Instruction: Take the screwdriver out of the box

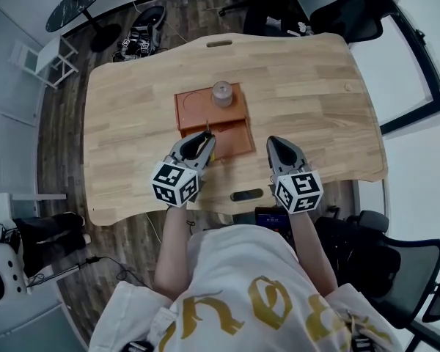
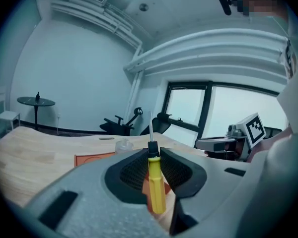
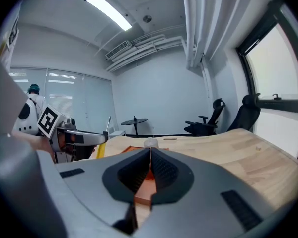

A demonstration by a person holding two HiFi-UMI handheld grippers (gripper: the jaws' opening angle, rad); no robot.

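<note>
My left gripper [image 1: 203,142] is shut on a yellow-handled screwdriver [image 1: 210,148] and holds it above the near edge of the orange box [image 1: 198,112]. In the left gripper view the screwdriver [image 2: 156,185] stands upright between the pads, its metal shaft pointing up past the jaw tips, and the box [image 2: 92,158] lies on the table behind. My right gripper [image 1: 276,144] hovers to the right of the box, its jaws shut with nothing between them. In the right gripper view the box [image 3: 143,194] shows beyond my right gripper [image 3: 150,150], and the screwdriver [image 3: 100,148] is at the left.
A clear round jar [image 1: 222,93] stands at the box's far edge. The wooden table [image 1: 315,101] has a dark slot [image 1: 247,195] near its front edge. Office chairs [image 1: 396,270] stand to the right and a round black side table [image 1: 78,2] at the far left.
</note>
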